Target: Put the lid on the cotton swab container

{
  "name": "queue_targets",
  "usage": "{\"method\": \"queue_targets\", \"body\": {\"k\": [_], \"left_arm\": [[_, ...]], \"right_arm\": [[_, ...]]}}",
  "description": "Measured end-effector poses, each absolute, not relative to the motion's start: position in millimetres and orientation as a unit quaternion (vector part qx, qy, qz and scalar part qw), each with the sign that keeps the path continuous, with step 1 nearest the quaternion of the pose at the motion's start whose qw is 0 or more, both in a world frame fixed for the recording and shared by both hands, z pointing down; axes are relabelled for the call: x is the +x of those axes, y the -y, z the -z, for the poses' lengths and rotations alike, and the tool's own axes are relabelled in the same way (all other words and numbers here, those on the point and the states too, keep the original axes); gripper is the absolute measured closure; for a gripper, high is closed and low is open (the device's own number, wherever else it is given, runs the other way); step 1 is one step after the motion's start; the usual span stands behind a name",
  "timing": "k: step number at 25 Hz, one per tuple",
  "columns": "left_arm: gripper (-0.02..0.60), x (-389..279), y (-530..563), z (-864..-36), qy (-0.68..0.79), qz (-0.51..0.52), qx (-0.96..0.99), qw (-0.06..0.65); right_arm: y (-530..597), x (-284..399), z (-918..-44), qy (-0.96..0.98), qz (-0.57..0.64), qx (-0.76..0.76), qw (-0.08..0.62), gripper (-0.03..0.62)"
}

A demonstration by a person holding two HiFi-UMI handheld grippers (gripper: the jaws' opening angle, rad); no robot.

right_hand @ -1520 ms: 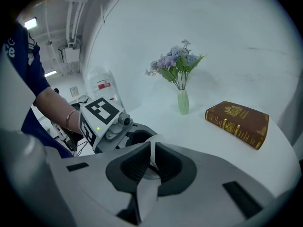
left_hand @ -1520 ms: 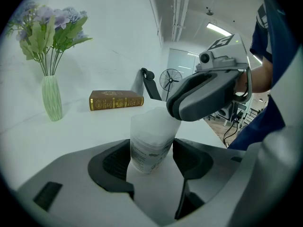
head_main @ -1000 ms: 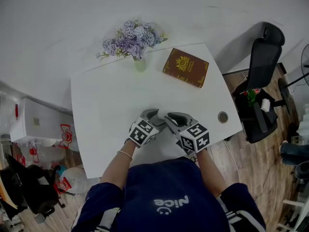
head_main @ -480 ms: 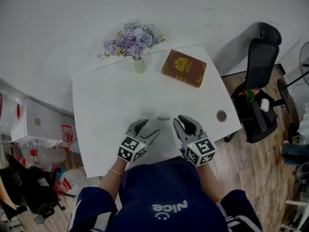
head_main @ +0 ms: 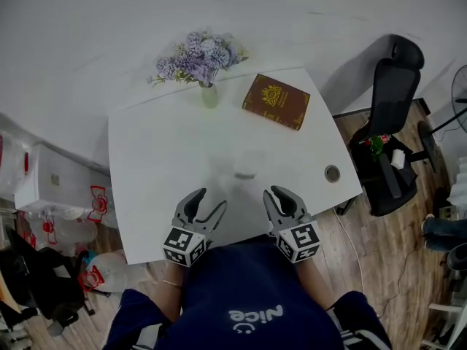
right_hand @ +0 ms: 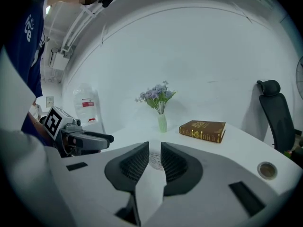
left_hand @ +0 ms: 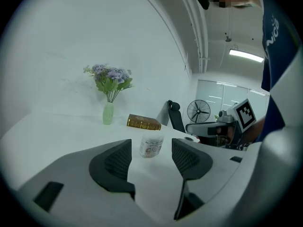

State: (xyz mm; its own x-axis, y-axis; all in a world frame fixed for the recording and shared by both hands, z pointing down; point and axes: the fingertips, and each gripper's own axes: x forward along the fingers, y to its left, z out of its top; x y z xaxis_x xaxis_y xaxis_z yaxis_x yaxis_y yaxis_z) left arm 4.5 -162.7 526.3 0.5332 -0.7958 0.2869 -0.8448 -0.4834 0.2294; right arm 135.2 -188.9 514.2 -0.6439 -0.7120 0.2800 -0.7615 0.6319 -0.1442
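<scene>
The small clear cotton swab container stands upright on the white table, alone between and beyond both grippers. In the left gripper view the container carries a printed label and seems to have a pale lid on top. My left gripper sits near the table's front edge, its jaws open and empty. My right gripper is level with it to the right, its jaws shut with only a slit between the pads. Through that slit part of the container shows, well ahead.
A green vase of purple flowers and a brown book lie at the table's far side. A round cable hole is near the right edge. A black office chair stands right of the table.
Both grippers have drawn back from the container toward the front edge and moved apart. The container now stands free on the table.
</scene>
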Motion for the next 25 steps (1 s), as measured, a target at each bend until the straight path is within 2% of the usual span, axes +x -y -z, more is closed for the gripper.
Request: {"method": "queue_targets", "body": {"k": [6, 8, 11, 13, 25], "left_arm": [[0.312, 15, 162, -509, 0.466, -0.049, 0.868, 0.163], [0.377, 16, 162, -504, 0.471, -0.043, 0.868, 0.154], [0.506, 15, 163, -498, 0.481, -0.03, 0.864, 0.147], [0.547, 15, 163, -494, 0.48, -0.023, 0.865, 0.145], [0.562, 19, 161, -492, 0.477, -0.033, 0.867, 0.142]], "right_arm": [[189, 137, -506, 0.904, -0.129, 0.401, 0.077, 0.531], [189, 137, -504, 0.905, -0.129, 0.399, 0.073, 0.531], [189, 136, -505, 0.905, -0.116, 0.4, 0.084, 0.531], [188, 136, -505, 0.905, -0.111, 0.401, 0.089, 0.531], [190, 127, -503, 0.908, -0.105, 0.395, 0.097, 0.537]]}}
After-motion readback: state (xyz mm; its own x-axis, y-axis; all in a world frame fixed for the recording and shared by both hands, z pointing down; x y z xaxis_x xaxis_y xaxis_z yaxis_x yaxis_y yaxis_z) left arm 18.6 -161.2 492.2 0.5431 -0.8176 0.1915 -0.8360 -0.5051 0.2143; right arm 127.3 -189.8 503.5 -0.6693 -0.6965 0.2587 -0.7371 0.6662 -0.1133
